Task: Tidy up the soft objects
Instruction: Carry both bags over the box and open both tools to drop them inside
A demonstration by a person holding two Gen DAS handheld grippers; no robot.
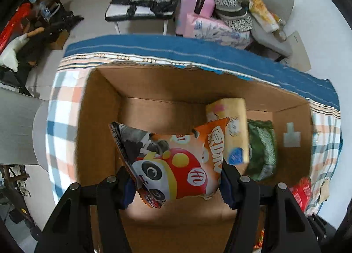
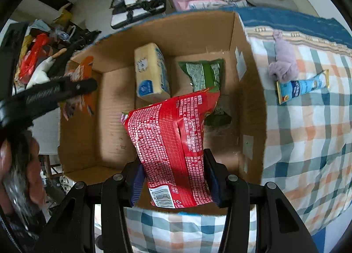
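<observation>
My left gripper (image 1: 176, 183) is shut on an orange panda snack bag (image 1: 176, 162) and holds it over the open cardboard box (image 1: 99, 121). My right gripper (image 2: 173, 183) is shut on a red snack bag (image 2: 173, 143) above the same box (image 2: 250, 90). A yellow tissue pack (image 1: 233, 130) and a green bag (image 1: 263, 149) lie in the box; they also show in the right wrist view, the pack (image 2: 150, 72) beside the bag (image 2: 204, 70). The left gripper (image 2: 50, 92) and its orange bag (image 2: 81, 72) show at the box's left wall.
The box stands on a plaid-covered surface (image 2: 308, 125). A purple soft cloth (image 2: 283, 61) and a blue tube pack (image 2: 301, 87) lie on it right of the box. A small table (image 1: 140, 11), pink suitcase (image 1: 195, 2) and chair (image 1: 272, 22) stand beyond.
</observation>
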